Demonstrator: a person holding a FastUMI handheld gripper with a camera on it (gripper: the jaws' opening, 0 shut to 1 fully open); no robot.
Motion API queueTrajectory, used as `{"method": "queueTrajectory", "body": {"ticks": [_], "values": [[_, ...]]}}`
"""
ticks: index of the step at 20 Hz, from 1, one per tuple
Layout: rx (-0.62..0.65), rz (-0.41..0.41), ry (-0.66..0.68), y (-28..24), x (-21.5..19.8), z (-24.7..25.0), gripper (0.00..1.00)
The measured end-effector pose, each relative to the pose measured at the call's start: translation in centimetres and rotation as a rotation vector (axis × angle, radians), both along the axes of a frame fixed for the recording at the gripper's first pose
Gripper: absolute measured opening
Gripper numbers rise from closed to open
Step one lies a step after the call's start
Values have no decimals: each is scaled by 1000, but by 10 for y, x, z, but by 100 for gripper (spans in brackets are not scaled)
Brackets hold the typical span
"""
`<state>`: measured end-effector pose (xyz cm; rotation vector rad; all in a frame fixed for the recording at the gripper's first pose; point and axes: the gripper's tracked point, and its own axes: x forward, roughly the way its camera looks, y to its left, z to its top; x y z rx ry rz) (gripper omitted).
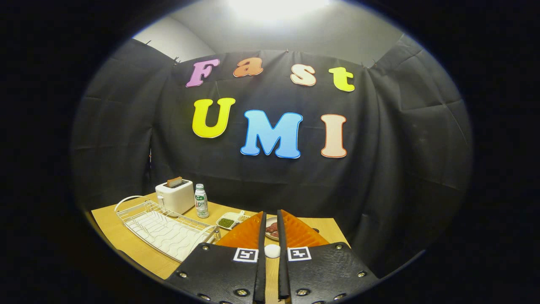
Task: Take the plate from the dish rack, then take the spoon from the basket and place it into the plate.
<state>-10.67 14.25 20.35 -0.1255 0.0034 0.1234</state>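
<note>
My gripper [271,213] hangs above the wooden table [126,236], its fingers drawn close with only a narrow gap. A small white rounded piece, apparently the spoon [272,251], sits in that gap and both fingers seem to press on it. Most of the spoon is hidden. Just beyond the fingertips lies a plate [272,229] with dark red pieces on it, largely covered by the fingers. The white wire dish rack [168,232] stands to the left of the fingers with nothing in it.
A white toaster [175,196] with a slice in it and a small bottle [201,201] stand behind the rack. A small white dish of green beans [228,221] sits left of the plate. The table ends close to the right of the fingers.
</note>
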Motion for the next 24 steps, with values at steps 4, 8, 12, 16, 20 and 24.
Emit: {"method": "queueTrajectory", "body": {"ticks": [4, 8, 12, 16, 20, 24], "values": [[22, 9, 126, 13, -21, -23, 11], [18, 45, 170, 30, -37, -39, 11], [20, 72, 221, 48, -44, -55, 11], [10, 102, 270, 63, -45, -75, 11], [-5, 148, 325, 82, -46, -97, 11], [-23, 201, 366, 104, -46, -116, 11]]}}
